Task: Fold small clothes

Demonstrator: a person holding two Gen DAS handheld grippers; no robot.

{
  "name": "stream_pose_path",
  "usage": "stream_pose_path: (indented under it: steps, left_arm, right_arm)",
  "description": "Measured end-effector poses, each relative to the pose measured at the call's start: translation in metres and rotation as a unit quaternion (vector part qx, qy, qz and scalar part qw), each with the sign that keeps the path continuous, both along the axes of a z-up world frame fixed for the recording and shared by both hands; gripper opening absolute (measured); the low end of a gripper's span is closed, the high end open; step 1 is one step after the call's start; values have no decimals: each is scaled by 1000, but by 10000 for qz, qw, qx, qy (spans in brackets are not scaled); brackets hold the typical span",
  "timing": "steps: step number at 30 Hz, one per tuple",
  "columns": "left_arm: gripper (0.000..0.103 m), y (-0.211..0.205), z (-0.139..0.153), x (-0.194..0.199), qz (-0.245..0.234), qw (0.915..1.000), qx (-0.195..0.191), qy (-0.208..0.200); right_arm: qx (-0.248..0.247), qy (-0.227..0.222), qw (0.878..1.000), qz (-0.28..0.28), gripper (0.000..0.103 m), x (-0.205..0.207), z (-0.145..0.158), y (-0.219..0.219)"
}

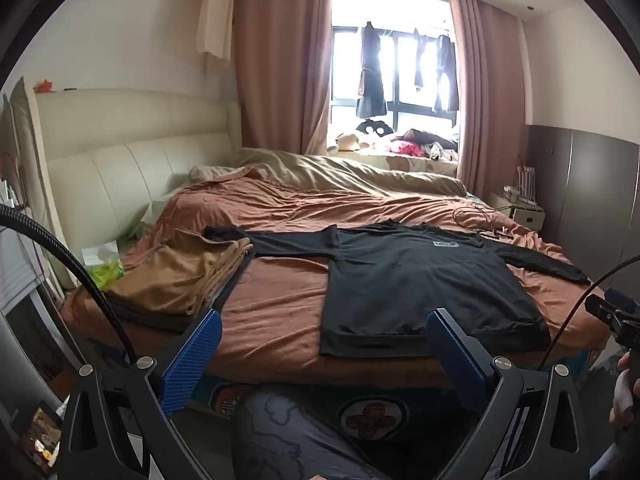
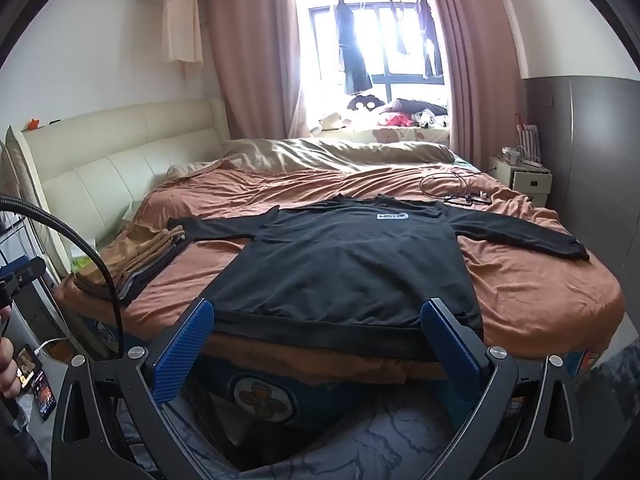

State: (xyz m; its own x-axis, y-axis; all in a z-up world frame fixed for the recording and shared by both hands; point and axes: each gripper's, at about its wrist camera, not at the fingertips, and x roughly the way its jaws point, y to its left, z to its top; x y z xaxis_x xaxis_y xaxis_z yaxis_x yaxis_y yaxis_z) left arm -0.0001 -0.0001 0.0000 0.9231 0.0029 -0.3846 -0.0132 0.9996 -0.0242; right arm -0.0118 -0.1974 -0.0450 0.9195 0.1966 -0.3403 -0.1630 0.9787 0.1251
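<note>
- The left gripper (image 1: pixel 324 344) is wide open and holds nothing. Its two blue fingers (image 1: pixel 192 360) stick out over the near edge of the bed (image 1: pixel 272 320).
- The right gripper (image 2: pixel 316 336) is wide open too and holds nothing. Its blue fingers (image 2: pixel 182 350) sit just short of the bed's near edge.
- A black shirt (image 2: pixel 344 264) lies flat on the bed, right in front of the right gripper. Its bottom hem runs between that gripper's two fingers, but they do not touch it.
- From the left gripper, the shirt (image 1: pixel 420 280) is ahead and a bit to the right. Its hem is just past the right finger.
- Both sleeves are spread out to the sides. The collar points away from the grippers, and a small white label (image 2: pixel 392 216) sits near it.
- A pile (image 1: pixel 180 280) of folded brown and grey clothes sits ahead and to the left of the left gripper. One sleeve end lies beside the pile.
- The bed has an orange-brown cover, with a tan blanket (image 2: pixel 340 152) bunched up at the far end.
- Some thin cables (image 2: pixel 452 188) lie on the cover, far ahead and to the right of the right gripper.
- A phone (image 2: pixel 36 380) with a lit screen is low on the left of the right gripper.
- The person's knee (image 1: pixel 288 432) in patterned trousers shows below the left gripper.
</note>
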Motion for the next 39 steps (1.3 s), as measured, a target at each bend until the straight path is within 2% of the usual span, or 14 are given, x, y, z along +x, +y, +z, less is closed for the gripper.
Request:
stream_pose_path:
  steps: [39]
  left_arm:
    - [103, 1, 2, -4, -73, 10000, 24, -4]
  right_arm:
    - [-59, -2, 10000, 3, 103, -2, 0, 2]
